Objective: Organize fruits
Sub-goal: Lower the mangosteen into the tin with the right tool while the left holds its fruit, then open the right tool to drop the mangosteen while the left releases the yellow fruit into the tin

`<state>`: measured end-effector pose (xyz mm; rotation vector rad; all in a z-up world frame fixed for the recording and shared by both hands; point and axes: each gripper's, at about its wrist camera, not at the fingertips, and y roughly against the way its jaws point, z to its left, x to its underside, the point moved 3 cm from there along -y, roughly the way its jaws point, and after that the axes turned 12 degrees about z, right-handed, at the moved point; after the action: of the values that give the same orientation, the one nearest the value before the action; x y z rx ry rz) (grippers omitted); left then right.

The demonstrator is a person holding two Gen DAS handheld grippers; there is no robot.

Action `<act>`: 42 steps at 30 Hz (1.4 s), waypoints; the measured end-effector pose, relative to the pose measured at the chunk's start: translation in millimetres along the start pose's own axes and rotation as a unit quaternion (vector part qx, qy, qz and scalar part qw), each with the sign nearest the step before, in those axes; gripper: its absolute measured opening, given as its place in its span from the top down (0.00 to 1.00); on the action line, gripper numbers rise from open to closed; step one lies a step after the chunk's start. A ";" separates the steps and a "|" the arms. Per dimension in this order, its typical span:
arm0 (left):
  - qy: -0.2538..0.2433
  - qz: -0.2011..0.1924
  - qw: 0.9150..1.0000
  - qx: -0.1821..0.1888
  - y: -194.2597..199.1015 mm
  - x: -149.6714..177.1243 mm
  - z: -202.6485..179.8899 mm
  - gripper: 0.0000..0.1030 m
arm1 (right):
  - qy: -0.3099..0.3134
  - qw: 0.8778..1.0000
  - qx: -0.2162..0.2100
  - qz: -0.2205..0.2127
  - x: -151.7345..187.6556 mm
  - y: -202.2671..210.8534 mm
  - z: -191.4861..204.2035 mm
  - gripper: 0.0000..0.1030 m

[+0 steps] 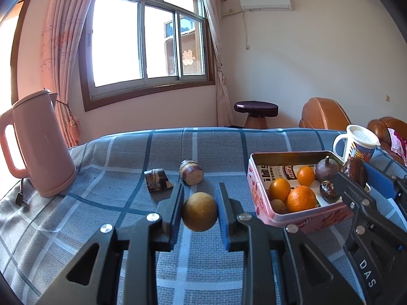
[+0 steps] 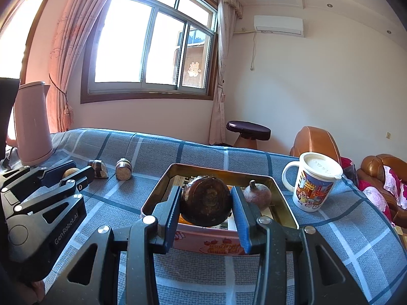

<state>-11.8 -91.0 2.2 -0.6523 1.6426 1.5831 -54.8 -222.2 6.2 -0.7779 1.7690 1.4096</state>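
Note:
My left gripper (image 1: 200, 195) is shut on a round yellow-brown fruit (image 1: 199, 211), held above the checked cloth to the left of the pink tin (image 1: 264, 211). The tin holds oranges (image 1: 301, 198), a small brown fruit (image 1: 279, 206) and dark purple fruits (image 1: 326, 169). My right gripper (image 2: 206, 198) is shut on a dark brown wrinkled fruit (image 2: 206, 204), held over the near edge of the tin (image 2: 162, 185). A purple fruit with a stem (image 2: 257, 194) lies inside the tin. The left gripper (image 2: 76, 172) shows at the left of the right wrist view.
A pink kettle (image 1: 38, 145) stands at the far left, its plug lying on the cloth. Two brown pieces (image 1: 157, 180) (image 1: 191, 172) lie behind the left gripper. A lidded cartoon mug (image 2: 314, 183) stands right of the tin. Beyond the table are a stool (image 1: 255, 111) and brown chairs.

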 end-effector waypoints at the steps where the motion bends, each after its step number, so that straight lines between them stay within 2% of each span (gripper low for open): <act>1: -0.001 0.000 1.000 0.001 0.0 -0.2 -2.1 0.74 | -0.001 1.000 0.001 0.001 0.1 -0.5 -2.5 0.60; 18: -0.022 0.002 0.999 0.029 -1.2 -3.2 -39.0 0.74 | -0.013 1.000 0.021 0.005 0.9 -6.8 -39.5 0.60; 28: -0.018 0.011 0.999 0.049 -5.0 -4.8 -51.2 0.74 | -0.023 0.999 0.042 0.008 1.5 -10.8 -63.6 0.60; 34: -0.017 0.013 0.997 0.070 -7.2 -6.9 -58.9 0.74 | -0.040 0.998 0.048 0.012 1.3 -14.2 -82.1 0.60; 42: -0.042 0.002 0.995 0.095 -11.5 -20.6 -88.6 0.74 | -0.063 0.996 0.062 0.020 -0.6 -20.7 -97.8 0.60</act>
<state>-5.3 -182.4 7.6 -0.4770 1.7068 1.4151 -54.3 -322.2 8.5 -0.5795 1.7642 1.3311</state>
